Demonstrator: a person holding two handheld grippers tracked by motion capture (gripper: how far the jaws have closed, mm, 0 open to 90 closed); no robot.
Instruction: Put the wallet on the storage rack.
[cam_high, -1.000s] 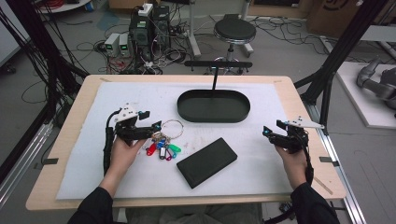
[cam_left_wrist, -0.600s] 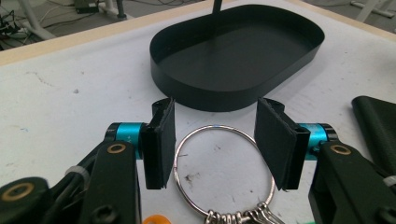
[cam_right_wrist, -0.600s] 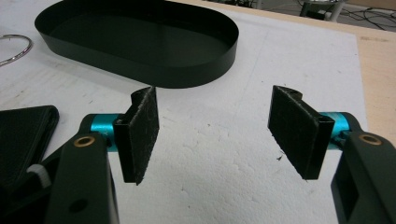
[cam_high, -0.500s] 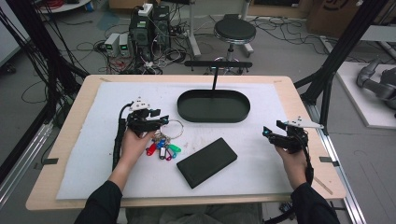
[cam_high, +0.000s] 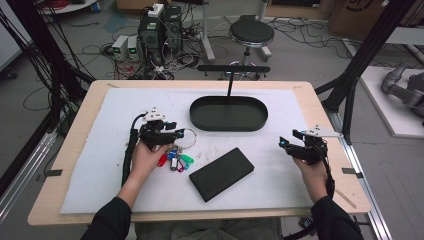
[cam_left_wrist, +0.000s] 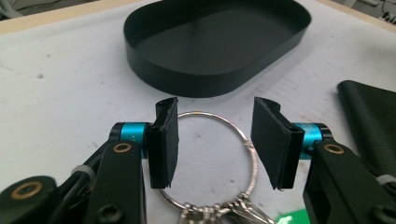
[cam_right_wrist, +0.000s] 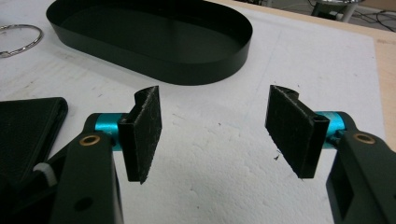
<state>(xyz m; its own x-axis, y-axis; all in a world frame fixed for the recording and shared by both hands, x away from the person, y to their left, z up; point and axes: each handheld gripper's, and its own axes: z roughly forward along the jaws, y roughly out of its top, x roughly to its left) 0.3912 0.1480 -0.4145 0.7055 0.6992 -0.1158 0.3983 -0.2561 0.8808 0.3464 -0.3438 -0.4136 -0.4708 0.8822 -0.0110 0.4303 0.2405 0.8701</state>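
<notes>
One desk (cam_high: 320, 100) carries a white mat (cam_high: 115, 180), and on it the black oval tray (cam_high: 228, 113) stands far from the person, with free mat all around. The flat black case (cam_high: 221, 173) lies nearer. The left tool (cam_left_wrist: 214, 140) is low over the key ring (cam_left_wrist: 247, 140); its jaws have just been closing and stand apart on both sides of the ring, not pressing it, probably to lift the keys (cam_high: 175, 159). The right tool (cam_right_wrist: 214, 140) hangs with jaws apart and nothing between them, having just narrowed slightly.

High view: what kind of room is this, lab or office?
Most likely a robotics lab bench: loose cables and power boxes on the floor, black frame struts around the table, and a grey robot arm lying at right.
</notes>
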